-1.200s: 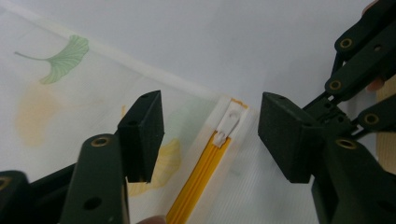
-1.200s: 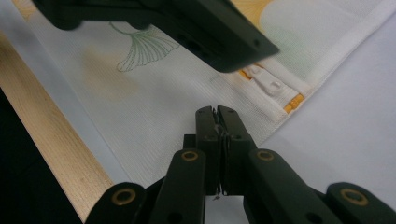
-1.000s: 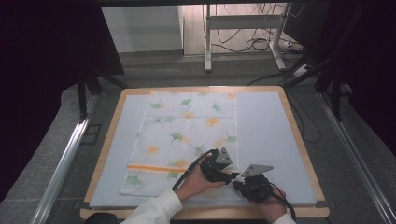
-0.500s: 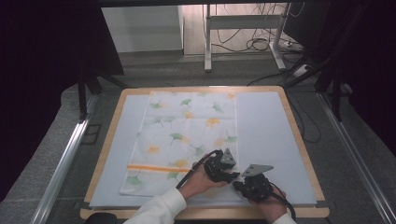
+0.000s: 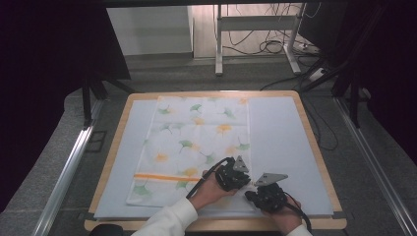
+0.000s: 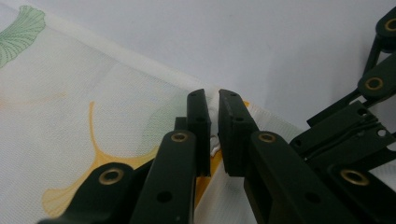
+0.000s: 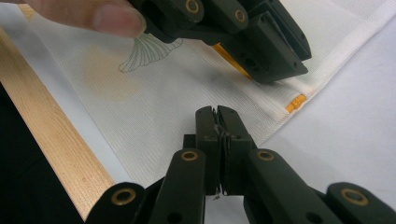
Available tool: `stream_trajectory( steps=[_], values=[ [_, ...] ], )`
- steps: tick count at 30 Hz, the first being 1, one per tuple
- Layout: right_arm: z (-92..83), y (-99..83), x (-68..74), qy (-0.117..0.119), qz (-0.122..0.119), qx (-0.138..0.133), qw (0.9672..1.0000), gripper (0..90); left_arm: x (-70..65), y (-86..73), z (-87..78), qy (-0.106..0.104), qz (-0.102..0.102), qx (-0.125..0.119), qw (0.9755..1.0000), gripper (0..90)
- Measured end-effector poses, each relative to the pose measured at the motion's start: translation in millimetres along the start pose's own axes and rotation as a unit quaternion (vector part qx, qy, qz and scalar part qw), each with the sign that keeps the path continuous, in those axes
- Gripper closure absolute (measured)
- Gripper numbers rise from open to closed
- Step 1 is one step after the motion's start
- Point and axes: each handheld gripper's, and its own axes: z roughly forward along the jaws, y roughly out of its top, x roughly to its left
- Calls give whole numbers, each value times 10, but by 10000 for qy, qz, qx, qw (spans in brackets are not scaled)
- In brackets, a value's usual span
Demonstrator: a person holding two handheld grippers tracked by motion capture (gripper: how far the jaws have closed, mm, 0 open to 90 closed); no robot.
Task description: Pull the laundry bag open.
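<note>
The floral cloth point(image 5: 196, 147) lay flat on the tabletop point(image 5: 290, 142). At its five o'clock corner, the left gripper point(image 6: 214, 105) had just been closing its jaws, which pinched a fold of the hem. Just beside it, toward four o'clock, the right gripper point(image 7: 216, 112) had its jaws clamped on the cloth's edge.
</note>
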Motion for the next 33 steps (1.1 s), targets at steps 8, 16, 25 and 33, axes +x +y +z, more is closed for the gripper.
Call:
stream_trajectory(
  steps=[8,16,25,33],
  values=[
    [1,2,-1,-17,-25,3,10000,864,-13,8,0,201,-30,11,9998,896],
    [0,17,-16,-84,9,7,10000,864,-7,7,5,181,-88,-10,9998,900],
    [41,109,-152,-291,226,-137,9992,865,-6,2,2,178,-84,-28,9998,900],
    [68,104,-186,-297,362,-102,9989,885,-31,3,-2,247,-11,-18,9997,900]
  ],
)
